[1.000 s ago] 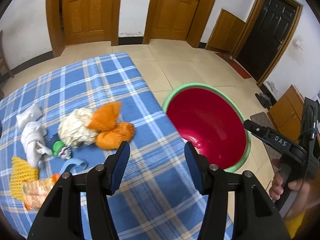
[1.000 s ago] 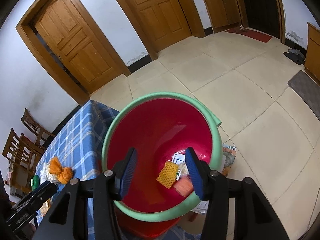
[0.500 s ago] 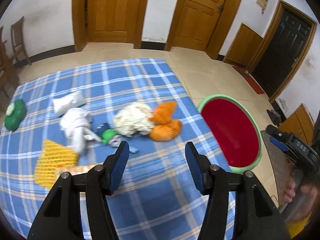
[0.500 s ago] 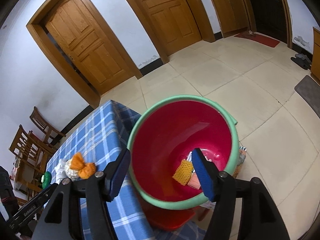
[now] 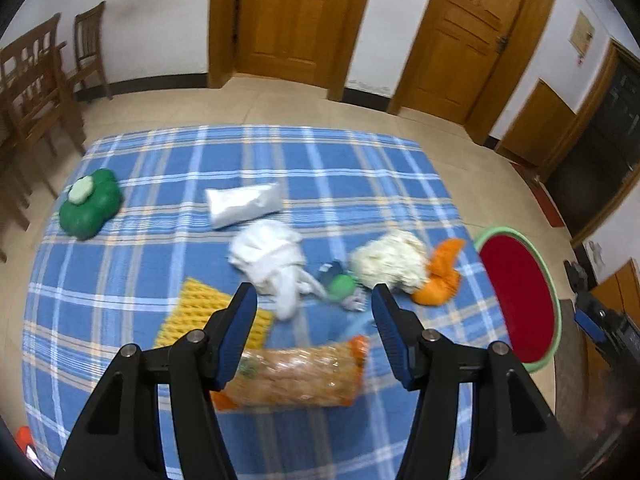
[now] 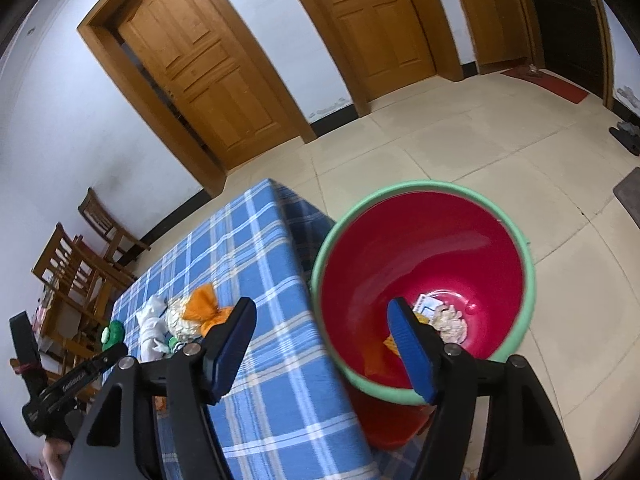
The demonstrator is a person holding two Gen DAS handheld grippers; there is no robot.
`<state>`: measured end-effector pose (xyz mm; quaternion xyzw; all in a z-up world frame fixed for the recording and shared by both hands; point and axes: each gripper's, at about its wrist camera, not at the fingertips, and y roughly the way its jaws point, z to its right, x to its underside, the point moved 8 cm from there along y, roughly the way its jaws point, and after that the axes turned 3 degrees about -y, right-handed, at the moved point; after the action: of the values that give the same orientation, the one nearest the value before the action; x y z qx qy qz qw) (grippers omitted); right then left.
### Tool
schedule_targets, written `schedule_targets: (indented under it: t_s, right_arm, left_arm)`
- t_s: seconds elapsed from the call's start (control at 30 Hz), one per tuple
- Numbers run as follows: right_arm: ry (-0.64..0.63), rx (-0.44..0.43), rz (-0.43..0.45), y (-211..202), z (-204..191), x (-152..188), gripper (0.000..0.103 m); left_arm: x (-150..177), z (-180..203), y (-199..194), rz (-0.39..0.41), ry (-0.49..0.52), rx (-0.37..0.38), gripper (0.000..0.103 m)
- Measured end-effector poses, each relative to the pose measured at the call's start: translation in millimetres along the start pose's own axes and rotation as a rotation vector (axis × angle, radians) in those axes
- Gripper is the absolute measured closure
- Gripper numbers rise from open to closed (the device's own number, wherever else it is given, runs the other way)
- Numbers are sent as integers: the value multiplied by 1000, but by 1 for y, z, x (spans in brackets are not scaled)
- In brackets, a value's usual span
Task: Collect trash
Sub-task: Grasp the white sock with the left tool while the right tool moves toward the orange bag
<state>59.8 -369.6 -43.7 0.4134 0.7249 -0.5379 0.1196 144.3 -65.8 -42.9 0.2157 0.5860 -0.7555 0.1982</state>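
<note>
— Jaws on the left gripper (image 5: 313, 322)?
— Spread wide, holding nothing, above an orange snack wrapper (image 5: 294, 376) and yellow foam net (image 5: 204, 312) on the blue plaid tablecloth (image 5: 360, 184).
— And the right gripper (image 6: 322, 344)?
— Also spread and bare, over the edge where cloth meets the red bin (image 6: 424, 248), which holds scraps.
— Other trash?
— White tissue wad (image 5: 272, 256), white pouch (image 5: 242, 202), orange bag (image 5: 440, 276), cream clump (image 5: 386, 258), all mid-table; a green container (image 5: 90, 206) sits well apart.
</note>
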Motion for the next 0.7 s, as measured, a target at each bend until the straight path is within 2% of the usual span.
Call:
schedule_targets:
  t_s: [0.23,0.7]
  right_arm:
    - [-33,-32,-41,22,-22,2,31]
    - [-73,-15,-100,55,-48,8,31]
  left_arm:
    - [-10,-23,30,-34,-37,-28,43]
    - [-19,-29,79,-81,-35,-21,43]
